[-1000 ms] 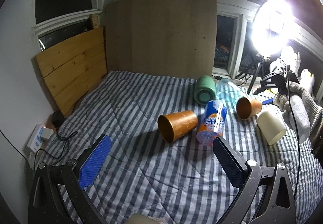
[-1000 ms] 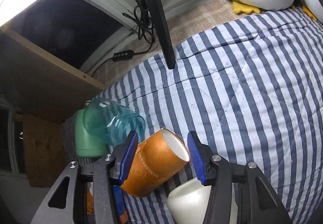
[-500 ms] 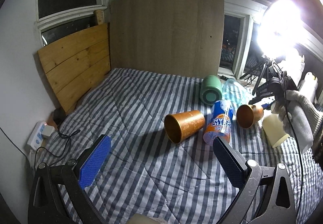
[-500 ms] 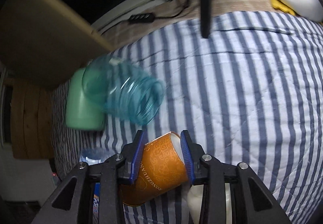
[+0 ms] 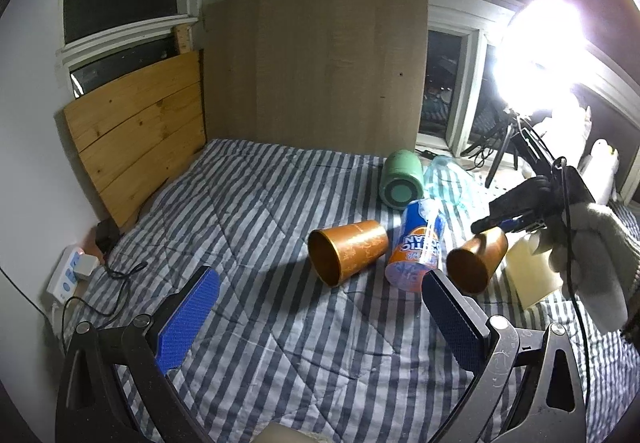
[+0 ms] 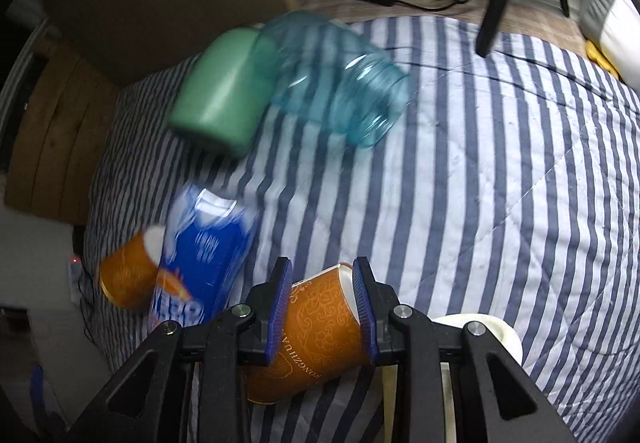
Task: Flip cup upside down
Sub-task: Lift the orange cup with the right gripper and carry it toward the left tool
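Note:
My right gripper (image 6: 320,275) is shut on an orange paper cup (image 6: 316,327), pinching it near its base and holding it tilted above the striped bed. In the left wrist view the same cup (image 5: 476,263) hangs off the bed with its open mouth facing me, under the right gripper (image 5: 500,223) and a gloved hand. My left gripper (image 5: 316,303) is open and empty, low over the near bed. A second orange cup (image 5: 348,251) lies on its side mid-bed.
A blue and orange cup (image 5: 416,247), a green tumbler (image 5: 402,183) and a clear teal jar (image 6: 332,83) lie on their sides on the bed. A cream cup (image 5: 528,275) lies at the right. A ring light (image 5: 540,55) stands behind; wooden boards (image 5: 136,127) lean at the back.
My right gripper closed on the orange cup and lifted it off the bed, swinging left and back. The left gripper stayed open and rose slightly.

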